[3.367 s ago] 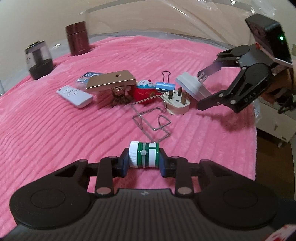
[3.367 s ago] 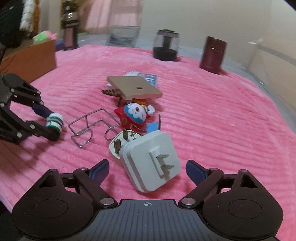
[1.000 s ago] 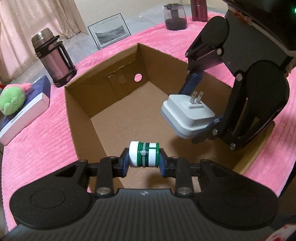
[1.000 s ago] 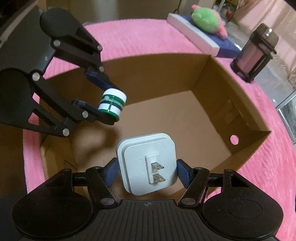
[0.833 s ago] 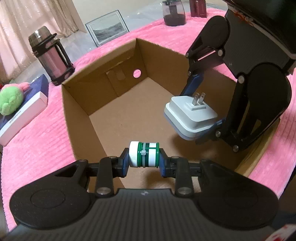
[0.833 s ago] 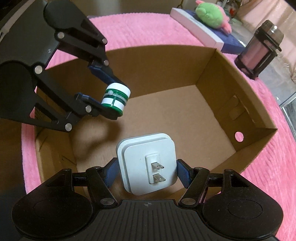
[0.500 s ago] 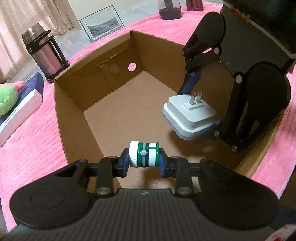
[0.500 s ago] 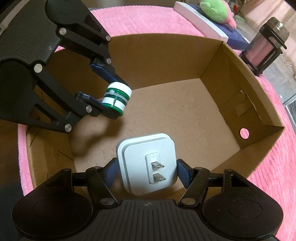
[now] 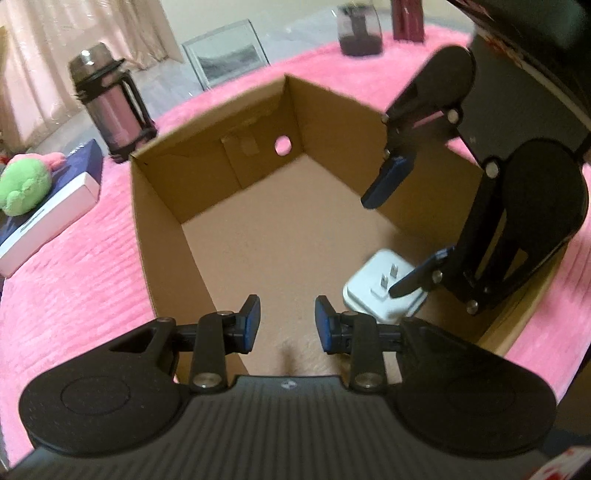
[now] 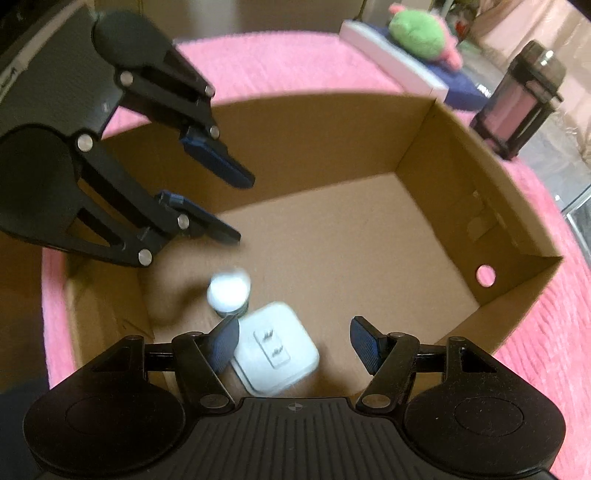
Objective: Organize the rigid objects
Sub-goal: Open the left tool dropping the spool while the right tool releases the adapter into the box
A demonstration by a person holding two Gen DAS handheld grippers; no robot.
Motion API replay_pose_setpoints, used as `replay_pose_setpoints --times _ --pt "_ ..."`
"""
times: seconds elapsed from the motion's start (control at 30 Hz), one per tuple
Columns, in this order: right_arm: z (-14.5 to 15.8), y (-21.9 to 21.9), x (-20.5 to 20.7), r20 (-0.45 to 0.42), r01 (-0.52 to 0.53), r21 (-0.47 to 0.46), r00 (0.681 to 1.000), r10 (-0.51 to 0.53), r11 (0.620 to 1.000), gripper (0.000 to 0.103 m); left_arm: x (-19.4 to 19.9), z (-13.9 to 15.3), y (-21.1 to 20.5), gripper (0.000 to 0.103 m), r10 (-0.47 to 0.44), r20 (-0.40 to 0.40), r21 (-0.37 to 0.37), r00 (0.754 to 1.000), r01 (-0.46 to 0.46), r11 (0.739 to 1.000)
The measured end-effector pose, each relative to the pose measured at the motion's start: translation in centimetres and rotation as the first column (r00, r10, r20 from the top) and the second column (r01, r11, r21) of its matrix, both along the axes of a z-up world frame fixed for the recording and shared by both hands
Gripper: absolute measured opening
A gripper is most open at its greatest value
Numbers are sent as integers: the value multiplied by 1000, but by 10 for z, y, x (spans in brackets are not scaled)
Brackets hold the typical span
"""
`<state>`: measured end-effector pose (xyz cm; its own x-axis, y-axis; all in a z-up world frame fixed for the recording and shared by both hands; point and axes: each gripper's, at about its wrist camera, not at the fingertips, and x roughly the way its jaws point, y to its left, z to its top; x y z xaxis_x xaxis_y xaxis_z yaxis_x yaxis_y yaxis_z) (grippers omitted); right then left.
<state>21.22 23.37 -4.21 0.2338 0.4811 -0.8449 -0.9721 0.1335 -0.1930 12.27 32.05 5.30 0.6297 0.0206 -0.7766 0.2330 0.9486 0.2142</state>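
An open cardboard box (image 9: 159,206) (image 10: 491,206) stands on the pink blanket. Both grippers hang over it, open and empty. My left gripper (image 9: 287,325) shows in the right wrist view (image 10: 236,208) at the box's left. My right gripper (image 10: 293,341) shows in the left wrist view (image 9: 413,236) at the right. The white plug adapter (image 9: 382,295) (image 10: 277,349) lies on the box floor, prongs up. The green and white spool (image 10: 229,290), blurred, is on or just above the floor beside the adapter; it is hidden in the left wrist view.
A pink flask in a black frame (image 9: 112,107) (image 10: 517,110) stands beyond the box. A green plush toy (image 9: 24,182) (image 10: 417,31) lies on a white and blue box (image 9: 48,214). A framed picture (image 9: 225,51) and two jars (image 9: 360,27) stand at the back.
Both grippers have opened. The white adapter has dropped from my right gripper to the box floor. The spool has left my left gripper and fallen beside the adapter.
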Motion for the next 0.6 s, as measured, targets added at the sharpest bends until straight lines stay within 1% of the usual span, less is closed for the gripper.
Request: replay_pose_setpoints --times 0.1,0.17,0.27,0.37,0.4,0.43,0.47,0.53,0.6 --pt "16 -15 -9 14 27 86 999 -29 996 64 -10 13 -2 28 39 61 -43 997 -36 998" --pt "28 -32 -17 13 57 165 998 -60 985 64 -19 23 -8 28 59 105 -72 993 -51 996" --pt "46 -60 -29 -3 109 285 994 -113 952 64 -35 39 -21 31 88 176 -126 980 -66 990" --pt "62 -95 -43 -25 177 380 983 -181 908 64 -51 53 -42 35 104 244 -164 964 -65 984" --pt "66 -107 -49 -32 194 406 980 -198 893 64 -56 57 -51 39 105 270 -169 957 -60 984" --pt "69 -120 -53 -39 213 432 975 -218 877 64 -62 61 -60 46 103 292 -174 951 -53 983" --pt "73 -135 -58 -50 234 456 970 -238 859 64 -67 64 -69 48 103 313 -181 944 -48 982" --pt "80 -160 -67 -67 271 497 959 -275 824 64 -77 68 -89 60 111 347 -201 931 -42 979" --pt "85 -188 -77 -79 314 525 943 -322 791 64 -85 70 -110 65 112 371 -214 922 -32 976"
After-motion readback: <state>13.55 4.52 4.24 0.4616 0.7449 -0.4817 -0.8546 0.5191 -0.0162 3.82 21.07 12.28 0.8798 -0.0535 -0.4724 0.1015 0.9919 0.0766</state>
